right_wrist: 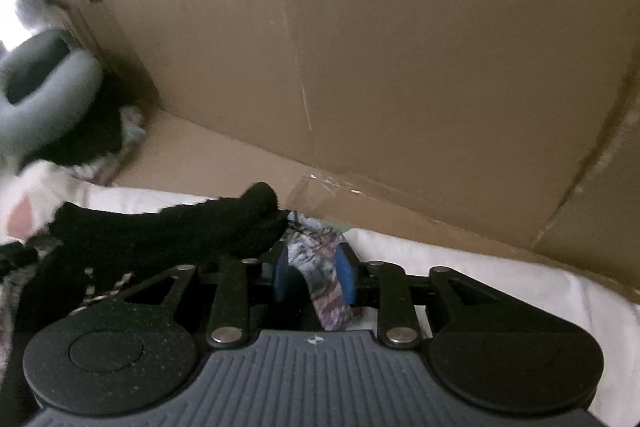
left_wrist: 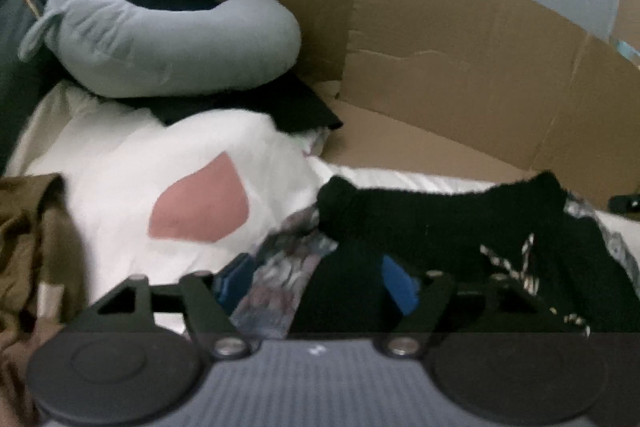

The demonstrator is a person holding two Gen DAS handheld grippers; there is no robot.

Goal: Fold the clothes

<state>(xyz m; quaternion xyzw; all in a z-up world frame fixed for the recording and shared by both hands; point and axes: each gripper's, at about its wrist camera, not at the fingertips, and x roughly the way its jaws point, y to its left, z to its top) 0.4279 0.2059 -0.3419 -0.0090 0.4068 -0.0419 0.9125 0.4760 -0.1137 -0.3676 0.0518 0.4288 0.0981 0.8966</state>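
A fuzzy black garment [left_wrist: 440, 223] [right_wrist: 180, 231] lies crumpled on a white sheet [left_wrist: 120, 167] [right_wrist: 460, 267], on top of a patterned grey and purple cloth [left_wrist: 280, 287] [right_wrist: 320, 267]. My left gripper [left_wrist: 318, 285] stands wide open just above both; its blue pads [left_wrist: 400, 287] sit on either side without pressing. My right gripper [right_wrist: 314, 275] is at the black garment's right end. A strip of the patterned cloth runs loosely between its blue pads [right_wrist: 346, 277], with a dark gap on the left side.
A grey U-shaped pillow [left_wrist: 160, 39] [right_wrist: 44, 95] rests on a folded black cloth [left_wrist: 280, 103] at the back left. A brown garment [left_wrist: 28, 247] lies at the left edge. Cardboard walls [left_wrist: 480, 67] [right_wrist: 360, 67] stand behind the sheet. The sheet has a pink patch [left_wrist: 200, 203].
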